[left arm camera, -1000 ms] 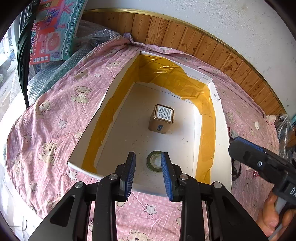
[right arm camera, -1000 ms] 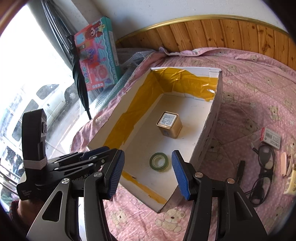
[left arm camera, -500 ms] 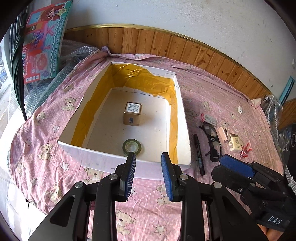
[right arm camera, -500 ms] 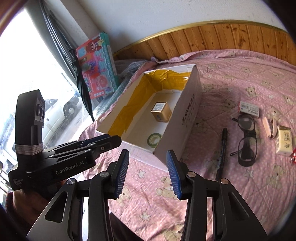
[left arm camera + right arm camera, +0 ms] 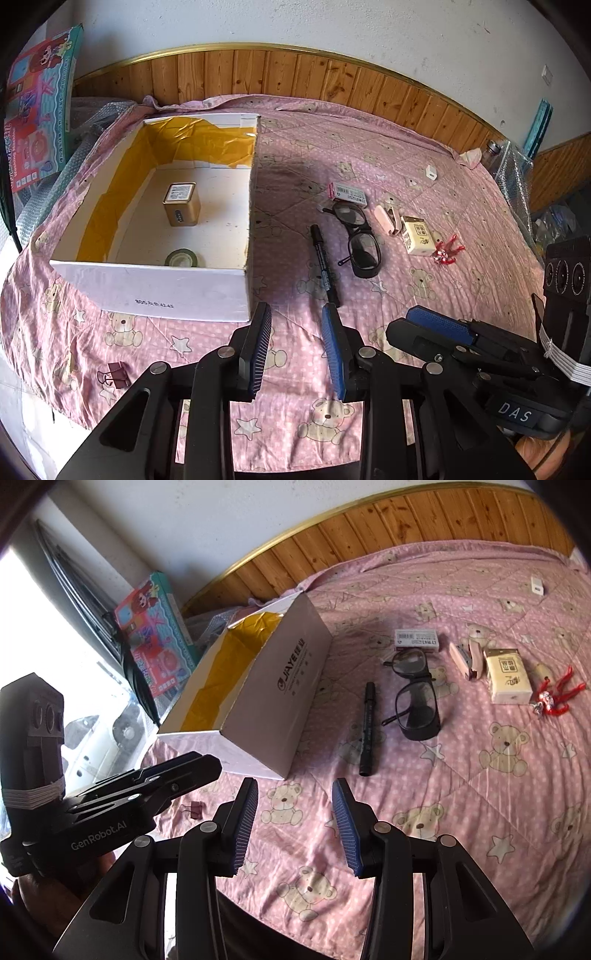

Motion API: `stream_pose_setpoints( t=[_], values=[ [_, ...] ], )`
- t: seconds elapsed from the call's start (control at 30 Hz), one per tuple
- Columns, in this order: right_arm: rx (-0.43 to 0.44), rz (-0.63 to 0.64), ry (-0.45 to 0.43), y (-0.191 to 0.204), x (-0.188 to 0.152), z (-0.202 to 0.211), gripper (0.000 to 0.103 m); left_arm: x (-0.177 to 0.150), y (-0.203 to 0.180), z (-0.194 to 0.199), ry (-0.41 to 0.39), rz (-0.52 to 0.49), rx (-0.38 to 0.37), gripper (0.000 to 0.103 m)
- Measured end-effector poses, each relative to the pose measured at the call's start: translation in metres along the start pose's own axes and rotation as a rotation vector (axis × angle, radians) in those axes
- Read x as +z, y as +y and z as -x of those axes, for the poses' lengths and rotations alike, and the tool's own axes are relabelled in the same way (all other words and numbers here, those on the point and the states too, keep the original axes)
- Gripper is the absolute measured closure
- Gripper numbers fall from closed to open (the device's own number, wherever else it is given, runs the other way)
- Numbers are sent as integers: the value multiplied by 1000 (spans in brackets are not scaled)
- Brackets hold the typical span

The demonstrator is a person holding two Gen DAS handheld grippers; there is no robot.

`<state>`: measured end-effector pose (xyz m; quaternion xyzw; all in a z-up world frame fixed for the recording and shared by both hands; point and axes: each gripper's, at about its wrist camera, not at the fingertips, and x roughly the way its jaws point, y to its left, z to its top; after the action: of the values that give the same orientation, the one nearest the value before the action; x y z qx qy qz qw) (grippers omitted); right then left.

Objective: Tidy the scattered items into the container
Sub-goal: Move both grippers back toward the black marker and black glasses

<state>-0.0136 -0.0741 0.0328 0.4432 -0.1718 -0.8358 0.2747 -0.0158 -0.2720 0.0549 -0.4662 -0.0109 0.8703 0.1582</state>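
- The left gripper [image 5: 295,332] and the right gripper [image 5: 293,812] hover above the near edge of the bed [image 5: 280,369], fingers spread apart and holding nothing.
- A binder clip [image 5: 115,373] lies near the near-left edge of the bed, close to the drop; a pick there probably wants a straight-down approach.
- The black pen [image 5: 323,269] lies just beyond the left gripper, beside the box's right wall; it looks the nearest pick, best pinched across its barrel at the middle.
- The glasses [image 5: 356,236] lie just right of the pen, so there is little room on that side.
- The white box [image 5: 155,291] sits toward the left edge, with a gold tin [image 5: 181,205] and a tape roll [image 5: 181,257] inside; its upright walls must be cleared from above.
- Farther right lie a stapler [image 5: 467,657], a packet [image 5: 508,681] and a small label box [image 5: 416,638], with open bedspread around them.
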Motion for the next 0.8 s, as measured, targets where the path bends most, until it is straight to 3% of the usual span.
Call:
stream_pose_setpoints(
  t=[0.5, 0.8],
  values=[
    [-102, -188, -23, -93, 9, -1, 57, 15, -52, -73, 102, -78, -45, 72],
    [-127, -199, 19, -126, 36, -30, 56, 21, -43, -141, 184, -53, -9, 70]
  ],
)
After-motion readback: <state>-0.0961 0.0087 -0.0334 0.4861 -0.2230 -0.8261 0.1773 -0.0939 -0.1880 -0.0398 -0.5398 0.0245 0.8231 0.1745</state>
